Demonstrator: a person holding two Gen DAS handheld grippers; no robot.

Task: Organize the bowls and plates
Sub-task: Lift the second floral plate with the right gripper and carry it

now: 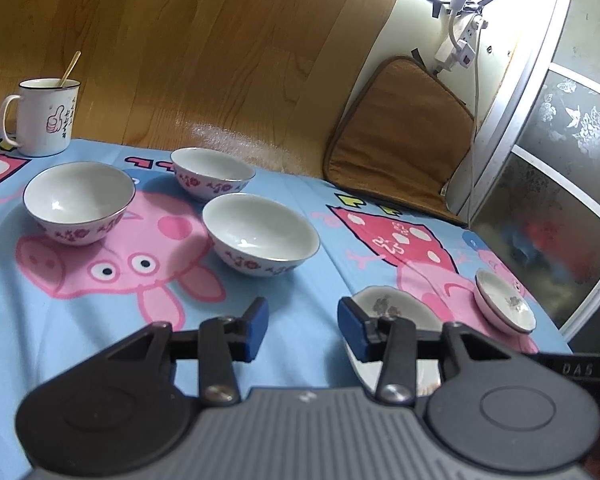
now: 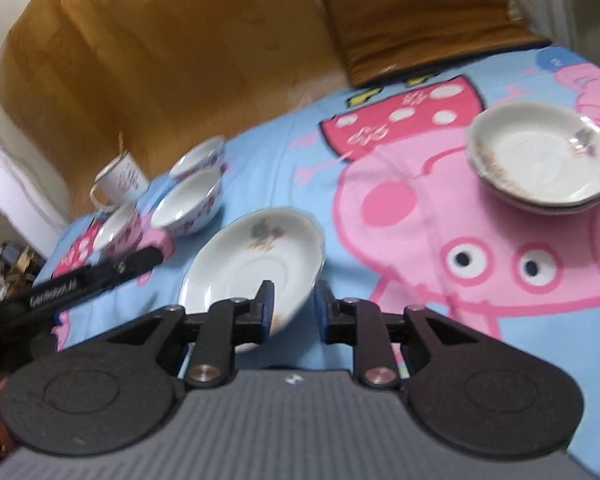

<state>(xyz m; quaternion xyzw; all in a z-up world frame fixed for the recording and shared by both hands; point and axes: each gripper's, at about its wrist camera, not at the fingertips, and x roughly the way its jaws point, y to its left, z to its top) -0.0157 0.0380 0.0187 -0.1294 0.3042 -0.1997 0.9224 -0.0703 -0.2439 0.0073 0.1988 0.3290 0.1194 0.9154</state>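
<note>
The right gripper (image 2: 293,308) has its blue pads either side of the near rim of a loose plate (image 2: 256,264) – the gap is narrow, but through the blur I cannot tell whether they clamp the rim or only straddle it. The plate lies directly ahead of those fingers, tilted, on the blue cartoon cloth (image 2: 380,152). The stack of plates (image 2: 540,160) sits ahead and to the right, well apart – probably where it belongs. The left gripper (image 1: 303,330) is spread wide and holds nothing; three bowls (image 1: 260,236) stand ahead of it, slightly left, nearer this hand, with a mug (image 1: 44,116) beyond
</note>
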